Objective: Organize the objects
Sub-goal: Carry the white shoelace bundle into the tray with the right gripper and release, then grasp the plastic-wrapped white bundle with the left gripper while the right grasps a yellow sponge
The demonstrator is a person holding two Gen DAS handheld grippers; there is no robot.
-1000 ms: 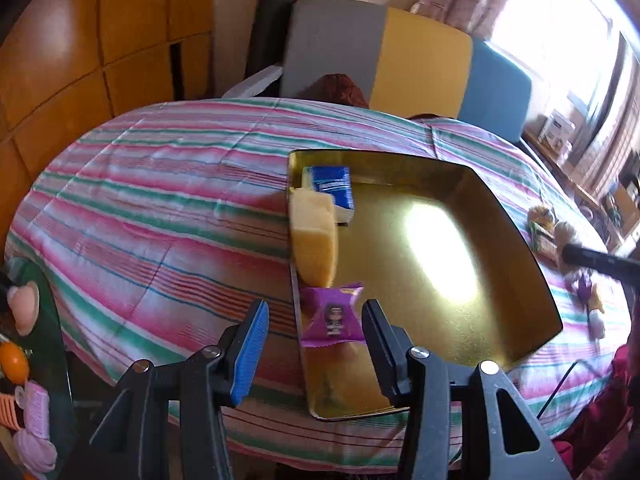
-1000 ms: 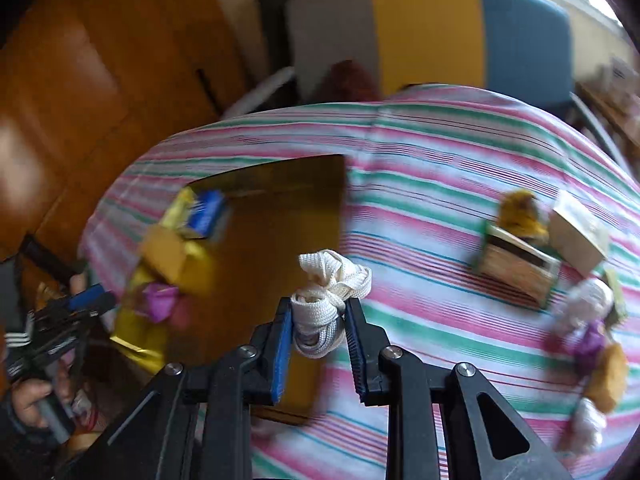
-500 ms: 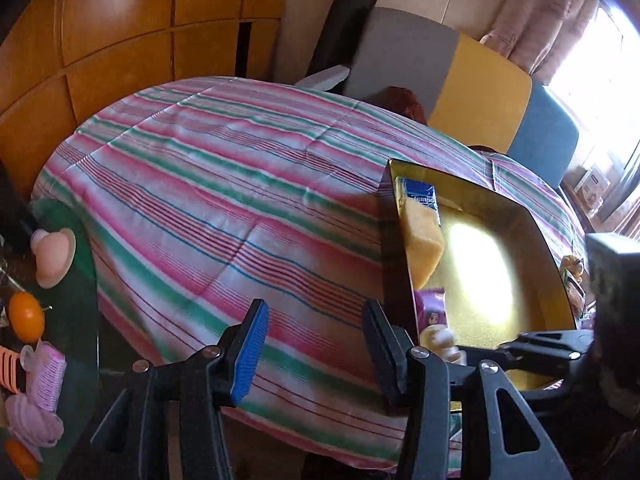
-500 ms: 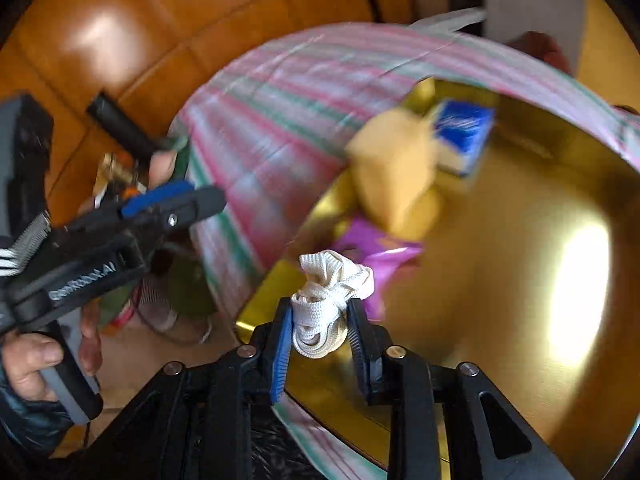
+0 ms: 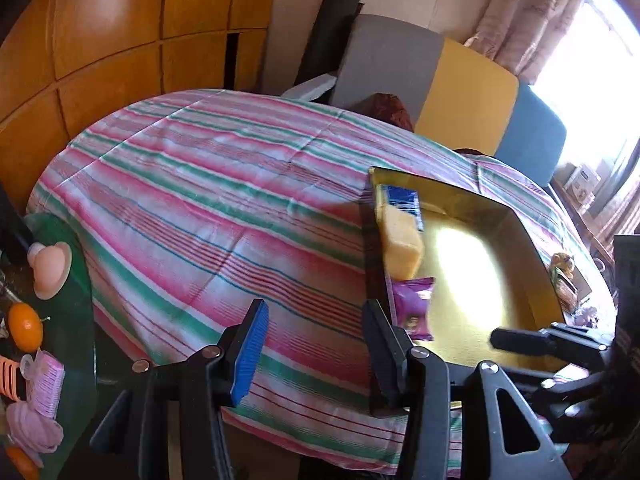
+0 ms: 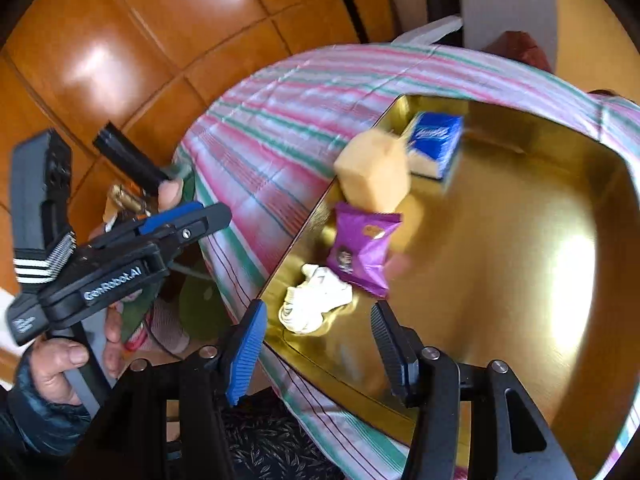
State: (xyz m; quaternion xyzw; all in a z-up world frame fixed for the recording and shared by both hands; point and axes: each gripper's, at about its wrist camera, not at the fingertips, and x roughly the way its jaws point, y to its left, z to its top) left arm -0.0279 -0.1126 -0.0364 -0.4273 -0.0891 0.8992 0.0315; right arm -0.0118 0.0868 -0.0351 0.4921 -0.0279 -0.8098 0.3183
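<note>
Your right gripper (image 6: pixel 316 344) has just been opening and its jaws stand apart, free of the white knotted cord bundle (image 6: pixel 314 304), which lies in the shiny gold metal tray (image 6: pixel 500 272) beside the purple snack packet (image 6: pixel 362 252). Your left gripper (image 5: pixel 312 348) hangs apart over the striped bench (image 5: pixel 208 208), holding nothing.

Daylight from the blown-out window (image 5: pixel 600 40) glared off the gold tray (image 6: pixel 500 248), while fisheye curvature bent the edges and motion blur softened the right view
</note>
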